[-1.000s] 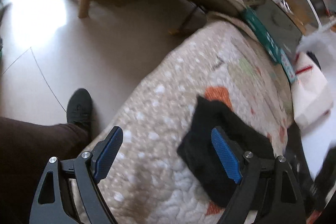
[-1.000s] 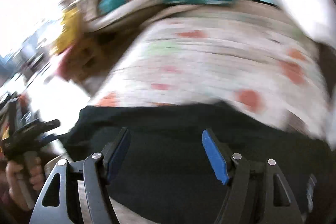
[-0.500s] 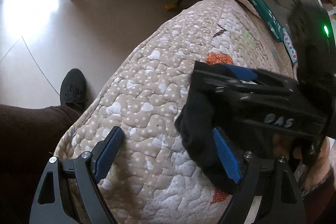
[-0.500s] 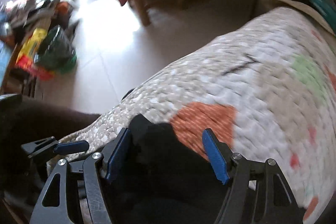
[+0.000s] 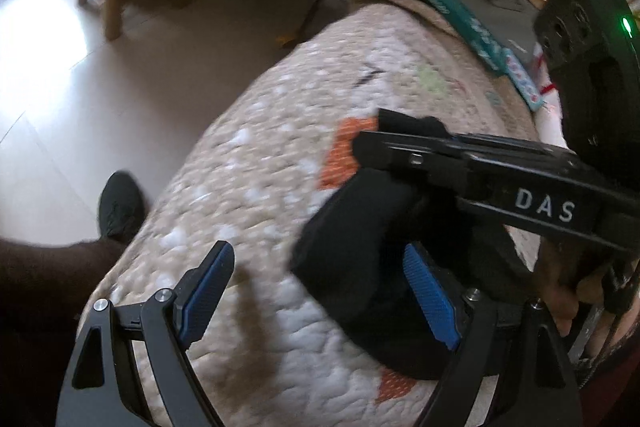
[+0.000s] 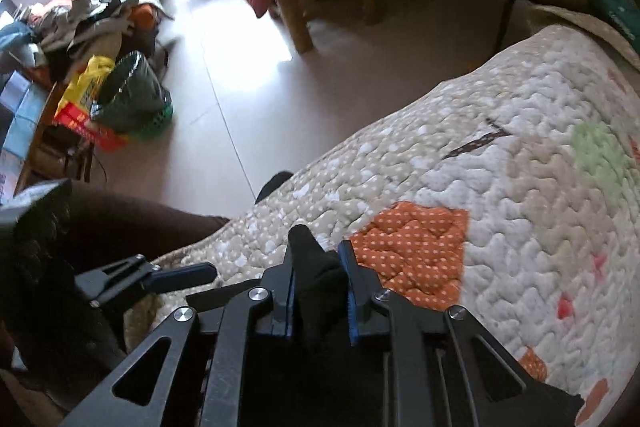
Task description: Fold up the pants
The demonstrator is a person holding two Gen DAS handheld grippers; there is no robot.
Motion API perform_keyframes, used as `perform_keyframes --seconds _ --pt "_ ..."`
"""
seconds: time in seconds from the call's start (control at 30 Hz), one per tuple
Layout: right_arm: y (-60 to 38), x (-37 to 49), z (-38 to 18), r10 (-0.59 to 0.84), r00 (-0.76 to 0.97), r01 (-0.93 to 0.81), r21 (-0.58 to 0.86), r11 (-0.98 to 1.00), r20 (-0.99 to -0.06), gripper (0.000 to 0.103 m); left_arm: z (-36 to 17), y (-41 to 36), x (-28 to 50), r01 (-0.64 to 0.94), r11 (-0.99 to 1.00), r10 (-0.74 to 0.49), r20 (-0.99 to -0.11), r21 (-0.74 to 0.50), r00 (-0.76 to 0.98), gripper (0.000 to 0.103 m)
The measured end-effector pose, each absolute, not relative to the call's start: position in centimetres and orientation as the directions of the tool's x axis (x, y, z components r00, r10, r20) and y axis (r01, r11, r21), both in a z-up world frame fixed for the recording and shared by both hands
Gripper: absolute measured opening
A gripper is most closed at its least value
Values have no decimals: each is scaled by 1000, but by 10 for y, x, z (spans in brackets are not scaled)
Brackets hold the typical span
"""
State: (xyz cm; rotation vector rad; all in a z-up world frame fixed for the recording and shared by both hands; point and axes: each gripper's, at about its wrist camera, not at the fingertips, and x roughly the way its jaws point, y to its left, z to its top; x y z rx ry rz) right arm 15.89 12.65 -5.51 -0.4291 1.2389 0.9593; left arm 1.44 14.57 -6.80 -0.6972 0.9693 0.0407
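Because the quilted bed cover (image 6: pixel 520 187) is puffy and slopes off toward the floor, the largest risk is that the black pants (image 5: pixel 360 259), bunched near its near edge beside an orange patch (image 6: pixel 416 247), drag or slide off if pulled hard. Next, the right gripper (image 6: pixel 320 291) has just been closing and its jaws now pinch a thick wad of black cloth; such a wad may take in more than one layer, so lifting it could carry the whole heap rather than one edge. Smaller still, the left gripper (image 5: pixel 320 291) stands wide open and empty, one finger over the pants and one over bare cover; closing there could nip the quilt too.
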Motion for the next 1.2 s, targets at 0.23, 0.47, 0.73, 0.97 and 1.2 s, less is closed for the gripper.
perform_keyframes --seconds 0.23,0.47,0.73,0.97,1.2 --pt "117 156 -41 421 41 -780 234 580 -906 20 -70 122 29 -194 815 -383 -758 -547 528 21" --pt "88 157 -17 468 77 -747 260 611 -880 19 -40 106 34 -140 817 -408 -732 -559 545 17" --pt "3 165 16 501 190 -655 271 705 -845 19 -20 23 72 -30 838 -462 -739 -544 491 17" --pt "-101 168 -2 462 249 -501 295 814 -851 20 -35 -64 91 86 879 -457 -780 -468 426 21" --pt "-191 166 -28 423 306 -294 338 894 -853 65 -18 -83 58 182 847 -527 -745 -499 408 56"
